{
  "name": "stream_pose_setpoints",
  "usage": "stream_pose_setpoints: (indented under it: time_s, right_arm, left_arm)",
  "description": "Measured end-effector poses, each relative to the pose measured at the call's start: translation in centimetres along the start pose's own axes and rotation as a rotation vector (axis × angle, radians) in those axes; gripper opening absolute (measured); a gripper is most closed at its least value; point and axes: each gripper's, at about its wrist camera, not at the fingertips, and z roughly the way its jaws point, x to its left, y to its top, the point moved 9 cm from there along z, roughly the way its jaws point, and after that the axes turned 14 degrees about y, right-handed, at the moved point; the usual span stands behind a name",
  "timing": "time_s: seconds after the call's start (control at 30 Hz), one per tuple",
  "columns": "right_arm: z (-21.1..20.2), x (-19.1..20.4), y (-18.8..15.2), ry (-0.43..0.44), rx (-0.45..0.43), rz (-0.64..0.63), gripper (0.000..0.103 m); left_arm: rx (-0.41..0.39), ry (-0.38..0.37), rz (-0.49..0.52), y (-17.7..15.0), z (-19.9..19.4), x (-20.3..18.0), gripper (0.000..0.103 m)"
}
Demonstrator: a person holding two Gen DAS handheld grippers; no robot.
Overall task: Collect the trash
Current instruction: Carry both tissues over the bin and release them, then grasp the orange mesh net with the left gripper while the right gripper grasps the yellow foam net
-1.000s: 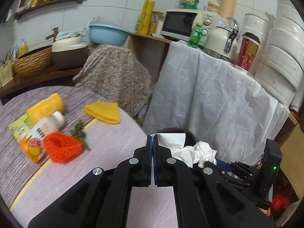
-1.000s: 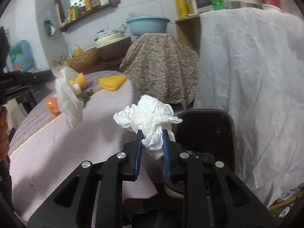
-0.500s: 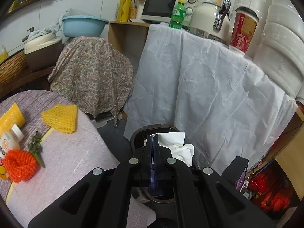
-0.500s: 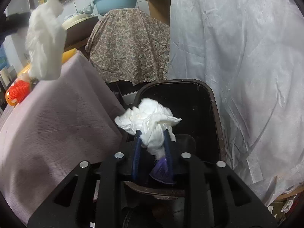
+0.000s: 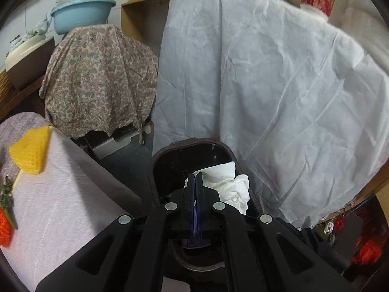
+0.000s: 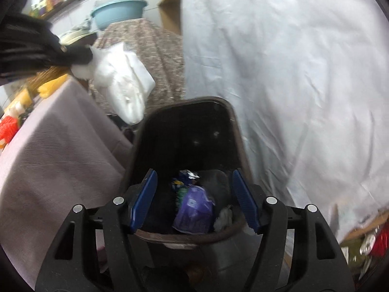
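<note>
A dark brown trash bin (image 5: 155,160) stands on the floor beside the table; it also shows in the right wrist view (image 6: 237,131). My left gripper (image 5: 196,177) is shut on a white tissue (image 5: 233,187) and holds it over the bin's mouth. From the right wrist view the same tissue (image 6: 124,85) hangs from the left gripper above the bin's left rim. My right gripper (image 6: 194,194) is open and empty over the bin. Inside the bin lie a purple wrapper (image 6: 194,211), other wrappers and a crumpled white tissue (image 6: 223,216).
The table with a mauve cloth (image 5: 60,194) is at the left, bearing a yellow knitted wedge (image 5: 30,150) and an orange knitted piece (image 5: 3,226). A white sheet (image 5: 267,85) drapes furniture behind the bin. A patterned cloth (image 5: 97,77) covers something at the back.
My right gripper has opened and its crumpled tissue has dropped into the bin. My left gripper has moved right and down over the bin, still holding its tissue.
</note>
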Motion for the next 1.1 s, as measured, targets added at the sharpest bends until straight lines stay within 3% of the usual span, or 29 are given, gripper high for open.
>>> stream_pose_setpoints:
  time_s: [0.2, 0.23, 0.3, 0.33, 0.37, 0.47, 0.77, 1.1]
  right_arm:
    - [-1.0, -2.4, -1.0, -0.023, -0.006, 0.064, 0.065]
    - [-1.1, -2.7, -1.0, -0.025, -0.006, 0.072, 0.065]
    - [-1.3, -3.2, -1.0, -0.027, -0.007, 0.080, 0.065]
    - [-1.3, -3.4, -1.0, -0.031, -0.006, 0.083, 0.065]
    - [-1.5, -3.5, -1.0, -0.033, -0.008, 0.085, 0.065]
    - [-1.6, -3.3, -1.1, -0.027, -0.009, 0.086, 0.065]
    - [-1.4, -0.1, -0.4, 0.036, -0.009, 0.055, 0.066]
    - [-1.3, 4.9, 0.7, 0.095, -0.001, -0.029, 0.069]
  left_arm:
    - [0.094, -0.006, 0.046, -1.0, 3.7, -2.1, 0.004]
    - [0.111, -0.008, 0.057, -1.4, 4.1, -2.4, 0.008]
    - [0.122, 0.007, 0.068, -1.7, 4.3, -2.4, 0.032]
    - [0.105, 0.014, 0.067, -1.6, 4.1, -2.1, 0.053]
    - [0.088, 0.018, 0.062, -1.4, 3.8, -1.9, 0.067]
    - [0.054, 0.018, 0.045, -1.0, 2.4, -1.0, 0.076]
    - [-0.016, 0.047, -0.004, -2.2, -3.0, 3.7, 0.084]
    - [-0.087, 0.148, -0.212, -4.5, -8.2, 13.6, 0.091]
